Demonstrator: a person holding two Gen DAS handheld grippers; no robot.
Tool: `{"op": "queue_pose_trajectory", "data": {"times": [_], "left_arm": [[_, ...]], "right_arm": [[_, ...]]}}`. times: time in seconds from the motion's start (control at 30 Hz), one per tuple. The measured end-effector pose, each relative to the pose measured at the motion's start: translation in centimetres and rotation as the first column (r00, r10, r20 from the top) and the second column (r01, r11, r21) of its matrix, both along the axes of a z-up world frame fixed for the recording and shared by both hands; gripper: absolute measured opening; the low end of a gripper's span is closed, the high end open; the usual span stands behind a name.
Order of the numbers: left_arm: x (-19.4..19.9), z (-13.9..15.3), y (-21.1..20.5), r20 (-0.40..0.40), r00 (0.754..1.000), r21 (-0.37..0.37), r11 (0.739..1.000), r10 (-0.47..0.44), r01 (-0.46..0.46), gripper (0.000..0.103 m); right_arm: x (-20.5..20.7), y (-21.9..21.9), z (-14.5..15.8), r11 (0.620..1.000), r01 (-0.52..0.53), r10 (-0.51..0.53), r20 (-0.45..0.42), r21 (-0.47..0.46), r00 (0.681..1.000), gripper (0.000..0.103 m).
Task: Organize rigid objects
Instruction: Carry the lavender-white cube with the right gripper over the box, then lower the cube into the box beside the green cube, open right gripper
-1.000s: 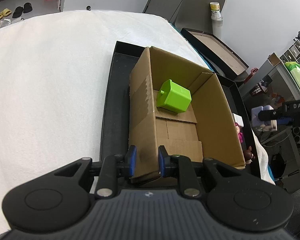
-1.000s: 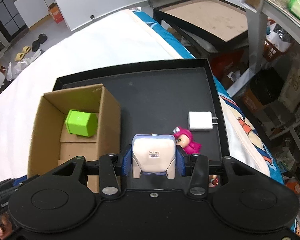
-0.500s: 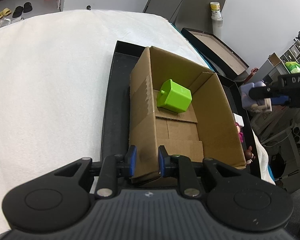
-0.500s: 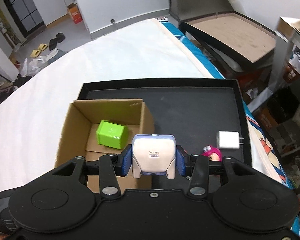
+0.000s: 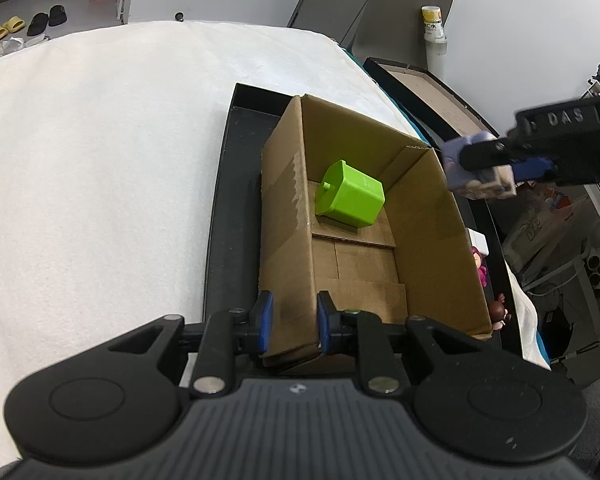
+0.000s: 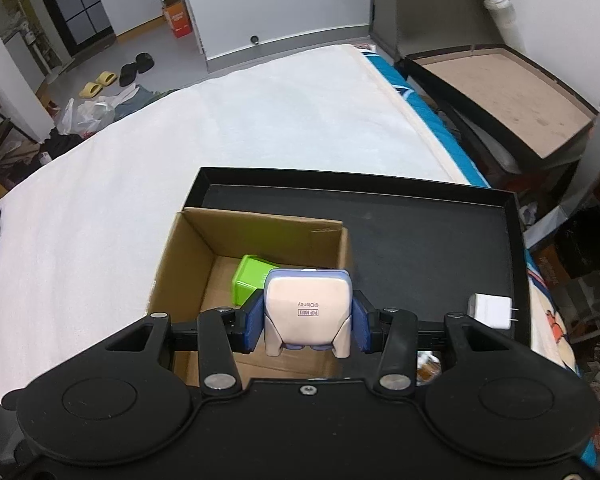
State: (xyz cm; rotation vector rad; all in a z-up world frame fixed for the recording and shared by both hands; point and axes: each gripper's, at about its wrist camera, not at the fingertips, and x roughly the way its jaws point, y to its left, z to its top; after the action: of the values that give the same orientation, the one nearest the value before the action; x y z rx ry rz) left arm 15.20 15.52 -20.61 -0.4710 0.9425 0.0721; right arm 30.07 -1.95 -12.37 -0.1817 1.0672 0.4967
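An open cardboard box [image 5: 424,216] [image 6: 188,248] stands in a black tray [image 5: 224,200] [image 6: 440,240] on a white bed. A green cube [image 5: 350,194] [image 6: 247,282] lies inside the box. My left gripper [image 5: 293,318] is shut on the box's near left wall. My right gripper [image 6: 306,322] is shut on a pale boxy toy figure [image 6: 306,308] and holds it above the box's right wall; it also shows in the left wrist view [image 5: 476,172]. A white charger [image 6: 490,310], a pink figure [image 5: 480,264] and a brown figure [image 5: 499,312] lie in the tray right of the box.
The white bedcover [image 5: 100,160] spreads left and beyond the tray. A second black tray with a brown floor [image 6: 508,92] sits off the bed's far right. Shelves and clutter [image 5: 560,240] stand to the right of the bed.
My right gripper has carried the toy figure up and leftward, from over the tray floor to over the box's right wall. My left gripper and the box have stayed still.
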Motion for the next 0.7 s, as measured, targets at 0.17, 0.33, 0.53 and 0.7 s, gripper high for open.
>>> {"op": "queue_pose_trajectory", "data": {"times": [0.17, 0.33, 0.53, 0.7], "left_arm": [[0.0, 0.0, 0.0, 0.001, 1.0, 0.0, 1.0, 0.0, 0.0, 0.021], [0.0, 0.0, 0.0, 0.001, 1.0, 0.0, 1.0, -0.001, 0.001, 0.021], [0.0, 0.1, 0.0, 0.001, 1.0, 0.001, 1.0, -0.001, 0.001, 0.021], [0.0, 0.1, 0.0, 0.002, 1.0, 0.003, 1.0, -0.002, 0.002, 0.021]], "right_arm": [[0.0, 1.8, -0.1, 1.0, -0.021, 0.021, -0.012, 0.018, 1.0, 0.044], [0.4, 3.5, -0.7, 0.999, -0.024, 0.025, -0.044, 0.045, 0.999, 0.044], [1.0, 5.1, -1.7, 0.997, -0.011, 0.019, -0.1, 0.082, 0.995, 0.044], [1.4, 6.2, -2.4, 0.993, 0.004, 0.011, -0.132, 0.115, 0.991, 0.044]]}}
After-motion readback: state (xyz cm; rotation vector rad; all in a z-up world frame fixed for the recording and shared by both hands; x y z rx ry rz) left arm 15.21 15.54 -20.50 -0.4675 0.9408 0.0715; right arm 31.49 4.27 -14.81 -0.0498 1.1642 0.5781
